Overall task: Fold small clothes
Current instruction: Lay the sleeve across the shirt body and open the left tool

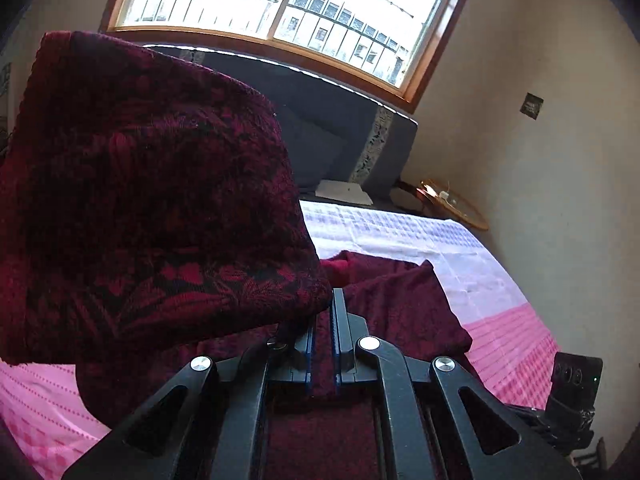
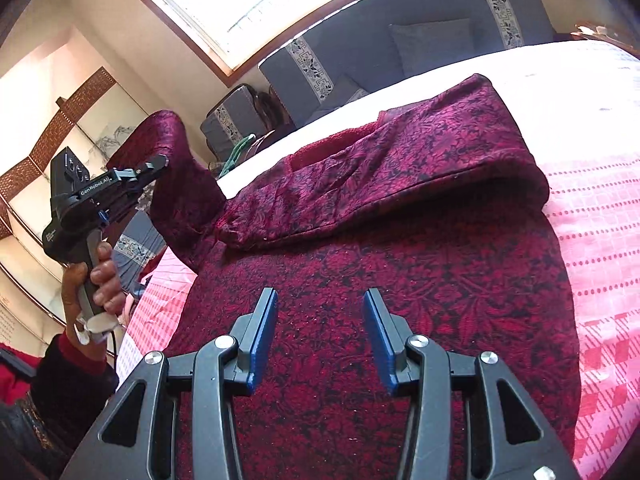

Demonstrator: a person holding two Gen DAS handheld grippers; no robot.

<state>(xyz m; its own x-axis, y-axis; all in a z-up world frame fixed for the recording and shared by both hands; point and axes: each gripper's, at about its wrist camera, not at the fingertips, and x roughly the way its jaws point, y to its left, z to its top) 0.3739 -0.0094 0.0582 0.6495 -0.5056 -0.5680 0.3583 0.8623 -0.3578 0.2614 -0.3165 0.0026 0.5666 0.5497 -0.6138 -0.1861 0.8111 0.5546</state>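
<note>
A dark red patterned garment (image 2: 400, 264) lies spread on the bed, one sleeve (image 2: 420, 152) folded across its upper part. My left gripper (image 1: 334, 300) is shut on the other sleeve (image 1: 152, 208), which rises and drapes in front of the left wrist camera. In the right wrist view that left gripper (image 2: 162, 162) is at the far left, held up by a hand (image 2: 102, 280), with the sleeve (image 2: 180, 184) lifted off the bed. My right gripper (image 2: 320, 308) hovers open over the garment's body, with nothing between its blue pads (image 2: 264, 336).
The bed cover (image 2: 600, 240) is pink and white checked. A dark grey sofa (image 2: 400, 40) with a cushion stands under the window. A round glass side table (image 1: 452, 204) is by the wall. My right gripper's camera block (image 1: 576, 384) shows at the right edge.
</note>
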